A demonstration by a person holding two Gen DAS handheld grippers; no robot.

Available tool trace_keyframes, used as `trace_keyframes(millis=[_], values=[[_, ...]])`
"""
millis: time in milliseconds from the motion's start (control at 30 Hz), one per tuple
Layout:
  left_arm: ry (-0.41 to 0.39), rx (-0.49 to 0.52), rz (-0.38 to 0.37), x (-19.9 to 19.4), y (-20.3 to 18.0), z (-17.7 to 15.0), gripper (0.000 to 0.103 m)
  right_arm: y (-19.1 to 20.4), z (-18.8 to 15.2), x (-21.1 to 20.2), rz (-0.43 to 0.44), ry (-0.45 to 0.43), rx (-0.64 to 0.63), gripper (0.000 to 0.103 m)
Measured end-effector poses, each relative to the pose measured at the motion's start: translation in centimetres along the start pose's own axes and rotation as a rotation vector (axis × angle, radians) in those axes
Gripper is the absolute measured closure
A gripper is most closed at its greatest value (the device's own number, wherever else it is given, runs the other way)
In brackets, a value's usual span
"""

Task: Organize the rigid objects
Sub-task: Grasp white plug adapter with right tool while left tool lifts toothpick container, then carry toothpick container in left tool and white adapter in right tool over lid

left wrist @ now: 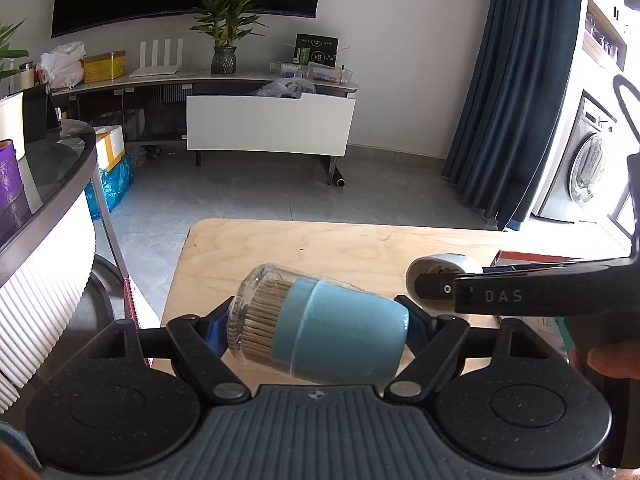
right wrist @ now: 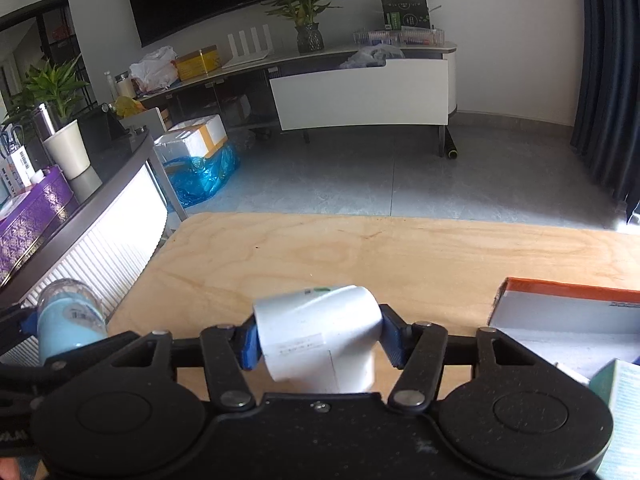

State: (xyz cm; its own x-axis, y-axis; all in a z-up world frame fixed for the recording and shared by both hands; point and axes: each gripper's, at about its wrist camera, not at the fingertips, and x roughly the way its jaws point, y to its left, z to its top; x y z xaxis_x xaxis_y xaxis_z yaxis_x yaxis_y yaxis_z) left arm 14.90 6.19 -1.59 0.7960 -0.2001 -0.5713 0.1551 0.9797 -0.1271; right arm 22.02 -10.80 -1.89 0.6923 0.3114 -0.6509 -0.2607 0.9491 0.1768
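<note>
A light-blue toothpick holder (left wrist: 344,336) with a clear lid, full of toothpicks, lies sideways between the blue pads of my left gripper (left wrist: 318,332), which is shut on it above the wooden table (left wrist: 320,248). A white plastic pipe fitting (right wrist: 320,332) sits between the blue pads of my right gripper (right wrist: 320,340), and both pads press on its sides. In the left wrist view the pipe fitting (left wrist: 444,264) and the right gripper's finger (left wrist: 436,290) show just right of the holder. In the right wrist view the toothpick holder (right wrist: 68,320) shows at the far left.
An open box with an orange rim (right wrist: 560,308) lies on the table's right side, with a teal carton (right wrist: 620,400) nearer me. A dark-topped counter (right wrist: 120,160) with a purple tin (right wrist: 32,216) and a white pot stands left of the table.
</note>
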Motion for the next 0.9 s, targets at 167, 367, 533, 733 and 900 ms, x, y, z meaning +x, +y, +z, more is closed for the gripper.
trace_keyframes(millis=[167, 367, 533, 733, 900], values=[[0.001, -0.026, -0.016, -1.9, -0.9, -1.0, 0.021, 0.4, -1.1, -4.1, -0.001, -0.036, -0.017, 0.04], [-0.019, -0.013, -0.012, -4.7, -2.6, -1.7, 0.021, 1.0, -2.5, -9.1, 0.003, -0.077, -0.014, 0.04], [-0.023, -0.015, 0.016, -6.5, -3.7, -2.1, 0.021, 1.6, -3.9, -12.8, -0.002, -0.103, -0.009, 0.04], [-0.015, -0.021, 0.058, -7.9, -4.5, -3.0, 0.021, 1.7, -6.0, -16.0, -0.016, -0.12, 0.002, 0.04], [-0.02, -0.021, 0.078, -8.8, -5.1, -3.3, 0.021, 1.6, -7.4, -17.6, -0.03, -0.132, 0.005, 0.04]])
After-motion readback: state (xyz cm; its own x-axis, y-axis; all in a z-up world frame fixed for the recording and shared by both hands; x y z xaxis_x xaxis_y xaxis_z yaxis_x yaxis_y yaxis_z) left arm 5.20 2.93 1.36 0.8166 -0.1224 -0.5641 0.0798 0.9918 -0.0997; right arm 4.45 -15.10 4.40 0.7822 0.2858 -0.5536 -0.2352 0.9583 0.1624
